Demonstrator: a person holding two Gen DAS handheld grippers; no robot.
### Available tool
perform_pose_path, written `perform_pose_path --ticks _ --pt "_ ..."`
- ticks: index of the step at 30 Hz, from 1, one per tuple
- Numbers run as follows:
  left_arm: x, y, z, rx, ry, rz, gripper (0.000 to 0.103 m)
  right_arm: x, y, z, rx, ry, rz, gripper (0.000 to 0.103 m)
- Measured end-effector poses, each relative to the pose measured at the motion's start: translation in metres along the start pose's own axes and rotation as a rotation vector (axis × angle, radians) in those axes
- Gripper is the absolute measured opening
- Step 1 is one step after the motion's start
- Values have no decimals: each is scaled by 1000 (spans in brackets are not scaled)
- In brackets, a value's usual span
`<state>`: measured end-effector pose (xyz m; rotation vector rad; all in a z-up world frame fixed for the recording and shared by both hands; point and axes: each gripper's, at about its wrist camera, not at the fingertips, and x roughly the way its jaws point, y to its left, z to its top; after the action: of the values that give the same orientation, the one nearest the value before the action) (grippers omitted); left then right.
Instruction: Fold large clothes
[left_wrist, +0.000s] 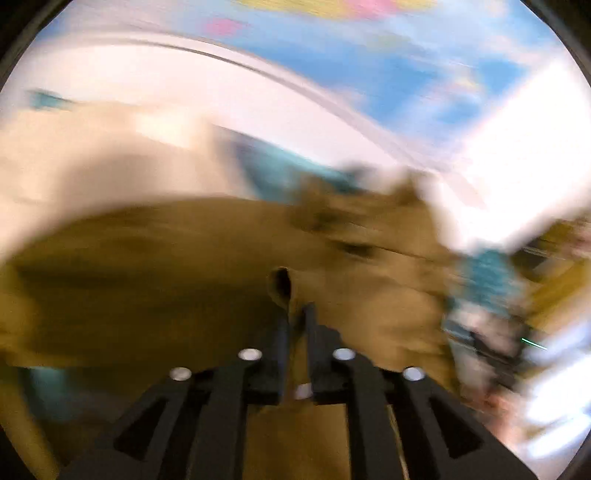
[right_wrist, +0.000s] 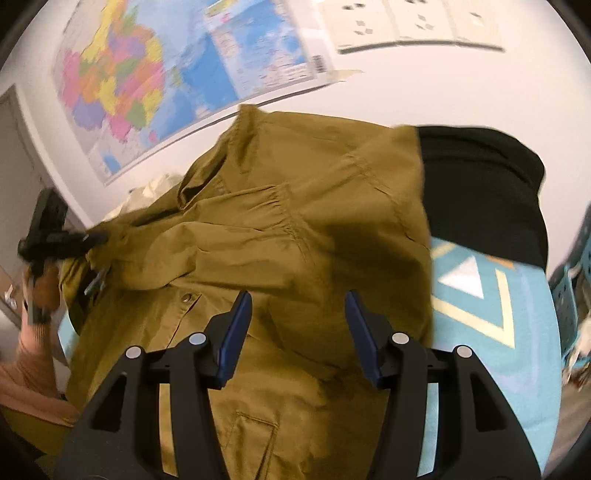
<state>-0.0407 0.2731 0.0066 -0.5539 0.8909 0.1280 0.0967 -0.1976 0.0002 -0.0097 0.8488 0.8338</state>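
Observation:
An olive-brown jacket (right_wrist: 295, 236) lies spread and partly folded on the blue patterned table cloth (right_wrist: 491, 332). My right gripper (right_wrist: 299, 306) is open and empty, its blue-padded fingers (right_wrist: 236, 336) hovering over the jacket's middle. My left gripper (left_wrist: 295, 317) is shut on a fold of the jacket (left_wrist: 166, 266); that view is heavily blurred. The left gripper also shows in the right wrist view (right_wrist: 92, 238), at the jacket's left edge, held by a hand.
A black garment (right_wrist: 487, 192) lies at the far right of the table. A coloured map (right_wrist: 155, 81) and white sheets (right_wrist: 406, 26) hang on the wall behind. Blue crates (right_wrist: 569, 291) stand at the right edge. A pale cloth (right_wrist: 155, 188) lies behind the jacket.

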Motion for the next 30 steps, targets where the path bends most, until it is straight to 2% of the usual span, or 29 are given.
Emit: perform_pose_path --ticks 1,2,3,5,6,8,10,12,15,16,17,18,20,22,25,27,29,30 --pt "3 5 -1 11 4 96 35 3 3 1 -15 8 0 54" --pt "6 7 -2 29 20 124 45 7 6 3 -26 16 2 55" --pt "6 6 -7 60 18 130 46 10 8 4 -35 22 -9 57" --pt "2 -6 -19 158 19 104 70 17 8 7 -50 32 -50 61" --pt "1 -15 -25 219 24 72 75 16 4 8 -39 26 -65 65" --pt "0 -31 -41 331 28 45 77 13 -6 12 0 8 -81 69" --pt "12 -44 -49 407 57 78 77 13 -22 16 54 -9 -131 76" --pt "30 -53 -50 430 93 113 77 21 -38 19 97 8 -159 83" --pt "57 -54 -36 404 126 130 69 45 -61 21 183 77 -106 81" --pt "62 -54 -32 391 127 129 62 49 -64 22 192 86 -100 75" --pt "64 -52 -29 385 127 124 55 54 -69 22 205 104 -82 42" --pt "66 -52 -23 380 123 113 52 53 -73 23 207 107 -95 17" --pt "68 -52 -15 372 114 98 47 45 -84 24 234 71 -111 12" --pt "73 -53 -12 385 106 113 48 42 -89 21 266 71 -118 12" --pt "78 -63 -21 447 120 175 51 31 -74 21 236 66 -183 23" --pt "65 -69 -24 488 88 180 53 13 -49 27 166 5 -215 44" --pt "38 -69 -27 503 29 141 72 1 -22 36 70 -45 -202 47" --pt "24 -67 -26 507 -15 129 74 -3 -2 42 14 -64 -176 48"
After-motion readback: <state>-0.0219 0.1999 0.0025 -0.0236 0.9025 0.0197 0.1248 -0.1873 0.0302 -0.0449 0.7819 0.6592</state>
